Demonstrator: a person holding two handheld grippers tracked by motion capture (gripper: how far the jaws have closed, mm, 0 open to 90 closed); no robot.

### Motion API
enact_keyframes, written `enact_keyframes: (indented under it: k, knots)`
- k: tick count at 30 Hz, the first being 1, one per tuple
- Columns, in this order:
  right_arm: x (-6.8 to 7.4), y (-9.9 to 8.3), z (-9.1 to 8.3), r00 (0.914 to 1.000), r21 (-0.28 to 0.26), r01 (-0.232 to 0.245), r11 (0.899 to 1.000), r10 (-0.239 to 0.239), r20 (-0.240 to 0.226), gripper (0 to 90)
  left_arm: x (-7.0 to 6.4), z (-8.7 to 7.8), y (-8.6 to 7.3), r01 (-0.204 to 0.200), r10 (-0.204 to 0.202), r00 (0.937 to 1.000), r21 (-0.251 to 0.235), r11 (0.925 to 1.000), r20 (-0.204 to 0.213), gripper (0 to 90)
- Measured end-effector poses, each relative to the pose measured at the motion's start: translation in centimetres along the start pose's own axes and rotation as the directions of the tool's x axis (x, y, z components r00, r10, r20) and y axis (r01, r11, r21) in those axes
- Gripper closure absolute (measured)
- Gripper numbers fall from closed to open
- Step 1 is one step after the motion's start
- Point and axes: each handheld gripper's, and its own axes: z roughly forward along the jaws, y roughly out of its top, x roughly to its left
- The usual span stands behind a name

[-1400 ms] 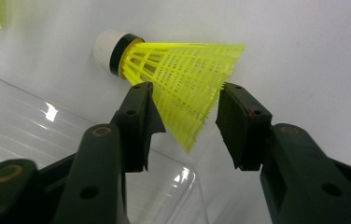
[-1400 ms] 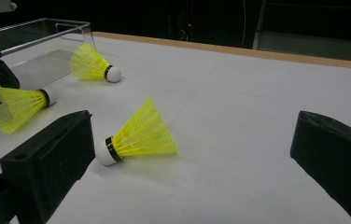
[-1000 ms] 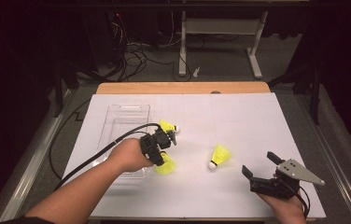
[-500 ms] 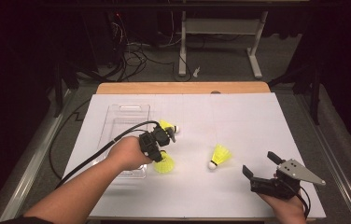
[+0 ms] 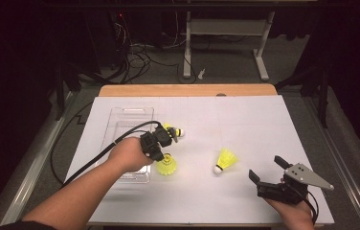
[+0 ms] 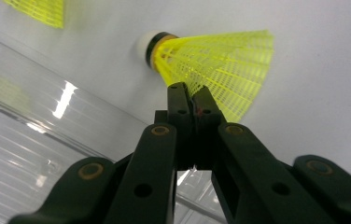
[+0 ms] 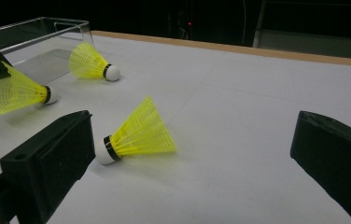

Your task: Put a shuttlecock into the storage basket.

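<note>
L claw (image 5: 164,143): jaws pressed together on the skirt edge of a yellow shuttlecock (image 6: 211,70); pinch seen close in L gripper view, where the mesh sits betw the two tips
Held shuttlecock: in high view it shows just below the L claw at (image 5: 166,166), right beside the tray's near right corner; cork w/ black band points away from the jaws; whether it rests on the surface or is lifted, can't tell
R claw (image 5: 265,171): jaws spread wide, nothing betw them, low over the surface at near right, well apart from L claw
Mid shuttlecock (image 5: 225,160): lies on its side on the white surface (image 5: 245,120), cork toward the near edge; in R gripper view it sits ahead, betw the 2 open jaws, at (image 7: 136,133), not touched
Far shuttlecock (image 5: 174,130): on its side just beyond L claw, next to the tray's right wall, white cork pointing right
Tray (image 5: 125,115): clear plastic, left part of the surface, L hand (image 5: 129,154) over its near end
</note>
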Motion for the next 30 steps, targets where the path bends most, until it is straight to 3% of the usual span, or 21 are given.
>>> enact_keyframes:
  k: [5, 17, 21, 30]
  knots:
    - [0.0, 0.0, 0.0, 1.0, 0.0, 0.003, 1.0, -0.003, -0.003, 0.3, 0.0, -0.7, -0.1, -0.013, 0.013, 0.9998, -0.022, 0.9997, -0.014, 89.8]
    - [0.0, 0.0, 0.0, 0.9999, -0.003, 0.008, 1.0, -0.008, -0.007, 0.2, -0.1, -1.9, -0.3, -0.012, 0.015, 0.9988, -0.072, 0.9973, 0.047, 89.8]
    - [0.1, 0.0, 0.0, 0.9999, -0.005, 0.01, 1.0, -0.01, -0.006, 0.2, -0.1, -2.1, -0.3, -0.018, 0.024, 0.9966, -0.065, 0.9977, 0.079, 89.8]
    - [0.0, 0.0, 0.0, 0.9999, -0.004, 0.012, 1.0, -0.012, -0.007, 0.2, 0.2, -3.0, -0.6, -0.011, 0.021, 0.9943, -0.094, 0.9955, 0.104, 89.8]
